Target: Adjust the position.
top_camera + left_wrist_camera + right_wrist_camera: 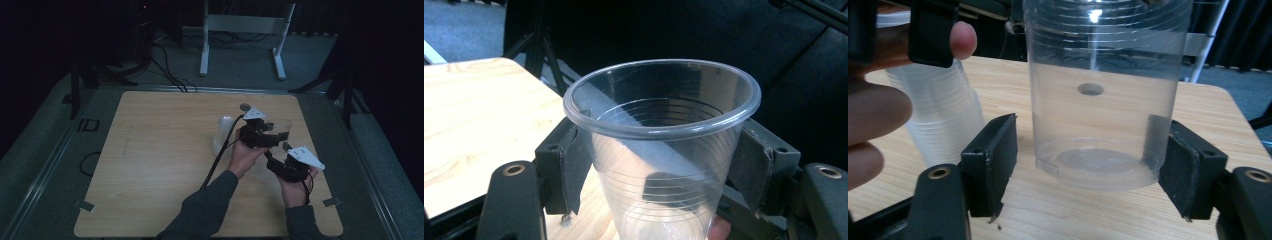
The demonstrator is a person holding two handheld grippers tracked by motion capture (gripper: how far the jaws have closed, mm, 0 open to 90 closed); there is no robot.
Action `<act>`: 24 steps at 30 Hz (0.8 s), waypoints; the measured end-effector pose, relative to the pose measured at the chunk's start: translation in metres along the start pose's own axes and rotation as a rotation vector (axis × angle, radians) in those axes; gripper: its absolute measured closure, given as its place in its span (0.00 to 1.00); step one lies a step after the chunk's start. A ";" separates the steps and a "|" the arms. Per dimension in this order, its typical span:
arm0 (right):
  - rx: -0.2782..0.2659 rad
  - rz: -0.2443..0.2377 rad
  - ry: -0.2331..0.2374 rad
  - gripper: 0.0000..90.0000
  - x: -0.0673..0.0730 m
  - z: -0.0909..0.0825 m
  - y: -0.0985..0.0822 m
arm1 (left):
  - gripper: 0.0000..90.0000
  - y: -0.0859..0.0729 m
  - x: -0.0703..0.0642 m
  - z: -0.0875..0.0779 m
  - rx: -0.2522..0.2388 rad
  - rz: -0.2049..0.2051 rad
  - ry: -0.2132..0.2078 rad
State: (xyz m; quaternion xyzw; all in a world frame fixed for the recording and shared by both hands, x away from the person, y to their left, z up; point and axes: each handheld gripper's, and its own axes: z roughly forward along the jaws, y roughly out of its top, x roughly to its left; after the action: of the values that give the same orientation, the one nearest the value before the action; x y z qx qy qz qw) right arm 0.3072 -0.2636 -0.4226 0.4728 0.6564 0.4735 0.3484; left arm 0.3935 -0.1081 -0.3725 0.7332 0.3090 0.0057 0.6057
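Wooden table [150, 165] broad and bare leftward, clear cup [664, 150] clamped near right edge

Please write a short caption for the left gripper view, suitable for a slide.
Left gripper shut on a clear plastic cup, pads pressing its sides below the rim, above the wooden table.

Lab or recording studio. Black curtains [390, 60] close off a dark room; grey carpet floor [240, 55]. A bare wooden table [160, 165] sits inside a metal frame [45, 170]. Cables [167, 70] trail across the floor to a white stand [242, 30] behind.
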 end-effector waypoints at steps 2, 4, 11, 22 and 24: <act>0.001 0.004 0.010 0.32 -0.001 0.000 0.001 | 0.34 0.000 -0.002 0.000 -0.003 0.022 0.012; 0.002 0.009 0.019 0.31 -0.002 -0.001 0.002 | 0.34 0.000 -0.004 -0.001 0.000 0.048 0.024; -0.003 0.023 0.029 0.31 -0.004 -0.001 0.004 | 0.34 -0.002 -0.010 0.000 0.023 0.116 0.057; -0.021 0.020 0.028 0.45 -0.005 -0.003 0.004 | 0.31 -0.002 -0.016 0.001 -0.009 0.099 0.036; -0.024 0.021 0.026 0.45 -0.006 -0.003 0.003 | 0.30 -0.002 -0.015 0.001 -0.013 0.095 0.035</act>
State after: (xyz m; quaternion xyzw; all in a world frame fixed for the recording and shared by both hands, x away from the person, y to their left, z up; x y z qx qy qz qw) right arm 0.3074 -0.2695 -0.4185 0.4695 0.6500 0.4911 0.3404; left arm 0.3809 -0.1159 -0.3685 0.7427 0.2845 0.0494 0.6041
